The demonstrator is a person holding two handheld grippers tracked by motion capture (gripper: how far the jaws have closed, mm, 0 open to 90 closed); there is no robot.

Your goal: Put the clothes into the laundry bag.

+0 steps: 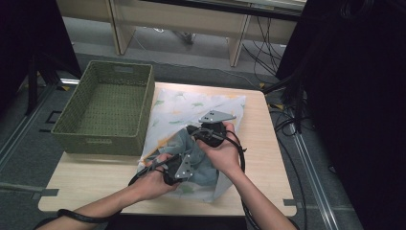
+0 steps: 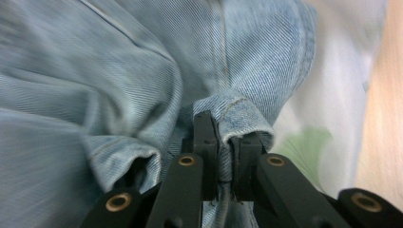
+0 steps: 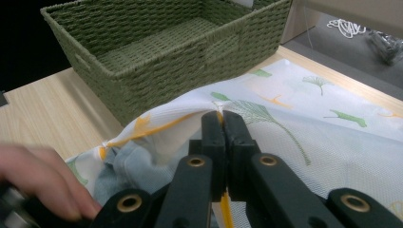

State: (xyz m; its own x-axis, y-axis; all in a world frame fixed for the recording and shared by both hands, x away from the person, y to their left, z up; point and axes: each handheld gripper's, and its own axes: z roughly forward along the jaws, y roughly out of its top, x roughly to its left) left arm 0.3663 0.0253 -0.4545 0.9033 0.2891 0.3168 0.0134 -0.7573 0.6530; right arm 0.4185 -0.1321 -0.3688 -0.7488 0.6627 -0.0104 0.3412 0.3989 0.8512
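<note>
The right gripper (image 3: 222, 118) is clamped tight on the yellow-trimmed rim of a white mesh laundry bag (image 1: 210, 108) printed with green leaves, and holds that edge raised off the table (image 1: 261, 158), evidently to keep the mouth of the bag open. The left gripper (image 2: 223, 135) has its jaws pinched down on a hemmed fold of a pale blue denim garment (image 2: 142, 71), with the cloth caught between the pads. In the high view the garment (image 1: 189, 143) lies at the near end of the bag, between the two hands, partly under the lifted mesh and partly out on the bag's surface; the left gripper (image 1: 174, 167) sits at its near edge and the right gripper (image 1: 208, 132) just beyond it. This division of work suggests one hand props the opening while the other feeds the denim inside. A green woven basket (image 1: 143, 103) stands just beside the bag at the far left of the table, its near wall touching the mesh, and probably awaits the filled bag.
</note>
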